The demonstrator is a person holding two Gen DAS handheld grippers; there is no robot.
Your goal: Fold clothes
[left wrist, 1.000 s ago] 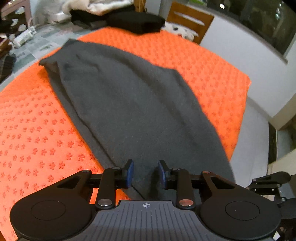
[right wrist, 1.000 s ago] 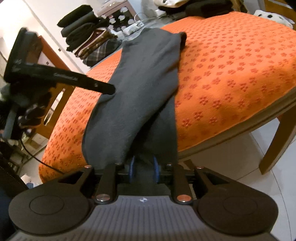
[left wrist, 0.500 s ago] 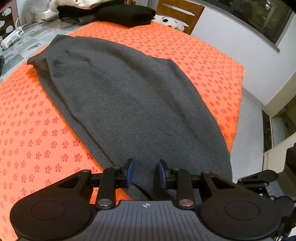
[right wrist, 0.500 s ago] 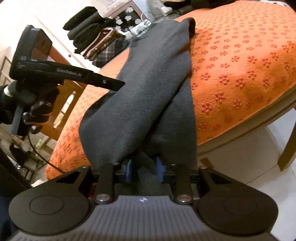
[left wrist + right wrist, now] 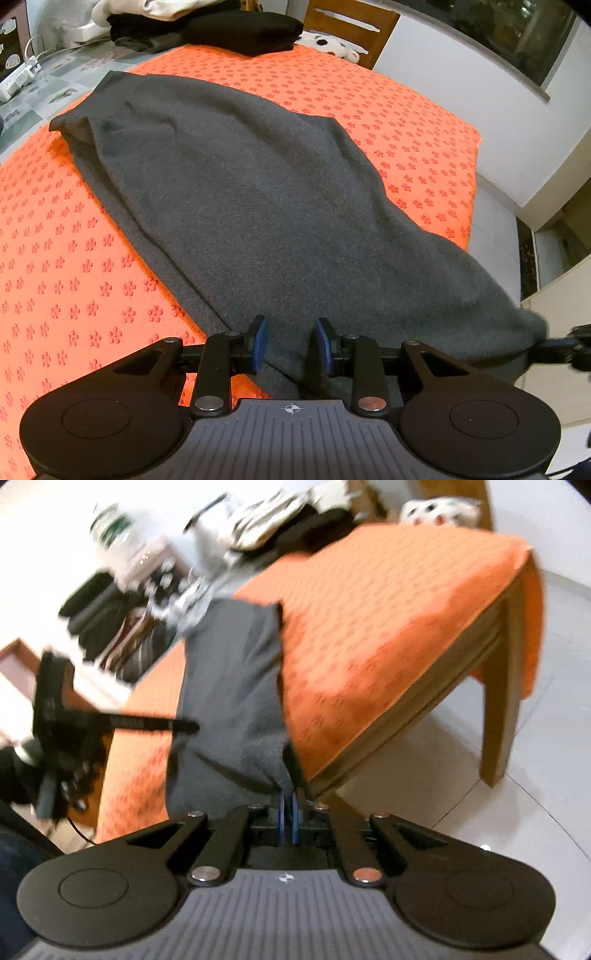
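right gripper: the right gripper [image 5: 288, 814] has its blue pads pressed together on the near corner of the dark grey garment [image 5: 236, 686], and a thin pinch of cloth comes out between them.
what just changed: 1 second ago these pads stood apart with the hem loose between them; now they are clamped, and the right view has gone blurred and swung, with the table edge tilted across the frame.
meaning for the task: i judge the grab is done on this side, so the near end is ready to be carried over for a fold.
left gripper: the left gripper [image 5: 291, 345] has its pads partly spread; grey cloth lies between and under them, but i cannot tell whether they press it.
left gripper versus earlier: gap the same as 1 second ago, the view only a little turned.
garment position: it lies lengthwise on the orange flower-print cloth [image 5: 66, 236] covering the table, far end near the stacked dark clothes [image 5: 240, 29], near end hanging off the edge.
garment versus earlier: in the left view the right-hand corner [image 5: 517, 325] now looks pulled out toward the other tool at the frame edge; before it hung slack.
still to do: no fold is made yet; the cloth lies at full length.
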